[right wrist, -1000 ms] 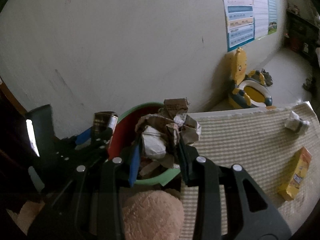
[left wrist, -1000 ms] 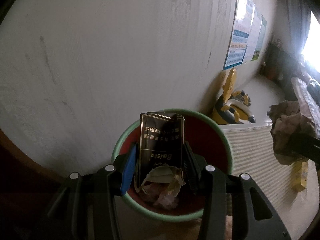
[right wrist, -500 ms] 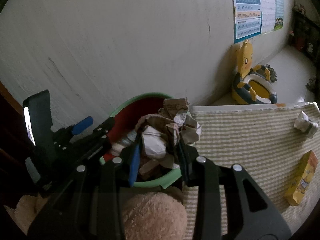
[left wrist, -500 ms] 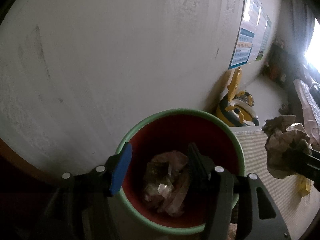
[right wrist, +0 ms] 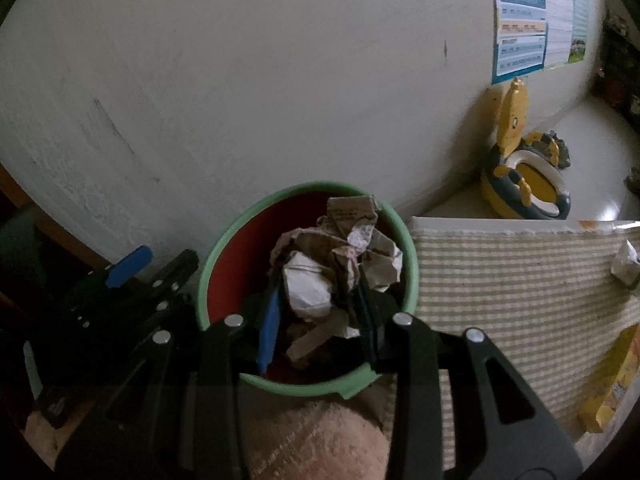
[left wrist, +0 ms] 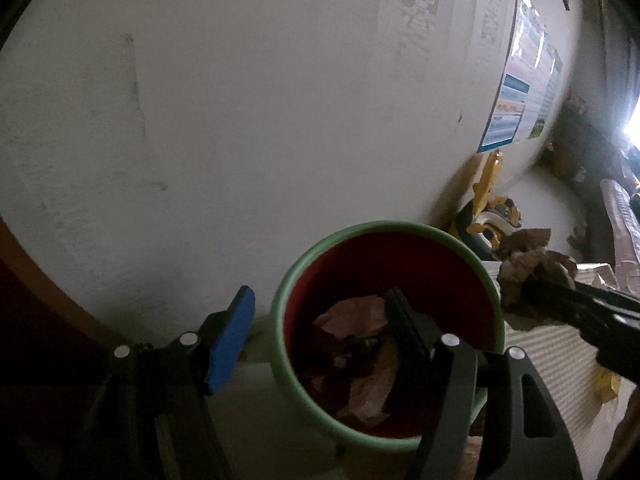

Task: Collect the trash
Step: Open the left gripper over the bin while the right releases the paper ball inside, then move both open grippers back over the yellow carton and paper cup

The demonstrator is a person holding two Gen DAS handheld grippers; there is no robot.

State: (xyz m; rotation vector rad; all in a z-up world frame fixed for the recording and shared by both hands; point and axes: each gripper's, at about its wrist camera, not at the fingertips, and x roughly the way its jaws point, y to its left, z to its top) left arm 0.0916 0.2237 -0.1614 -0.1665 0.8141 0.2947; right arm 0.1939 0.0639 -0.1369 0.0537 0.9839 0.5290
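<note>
A green-rimmed bin with a red inside (left wrist: pixel 280 292) (right wrist: pixel 208 276) stands by the wall and holds crumpled trash (left wrist: pixel 360 360). My left gripper (left wrist: pixel 320 320) is open and empty at the bin's left rim, one finger outside and one over the opening. My right gripper (right wrist: pixel 316 312) is shut on a crumpled paper wad (right wrist: pixel 336 256) and holds it over the bin's mouth. That wad also shows in the left wrist view (left wrist: pixel 532 276), at the bin's right rim.
A striped mat (right wrist: pixel 500 276) lies right of the bin with a small paper ball (right wrist: pixel 626 264) and a yellow box (right wrist: pixel 612 392) on it. A yellow child's potty (right wrist: pixel 524 184) stands by the wall. A pink plush thing (right wrist: pixel 320 440) lies below my right gripper.
My left gripper opened and let the dark box fall into the bin, then shifted left. My right gripper carried the paper wad left to above the bin's opening.
</note>
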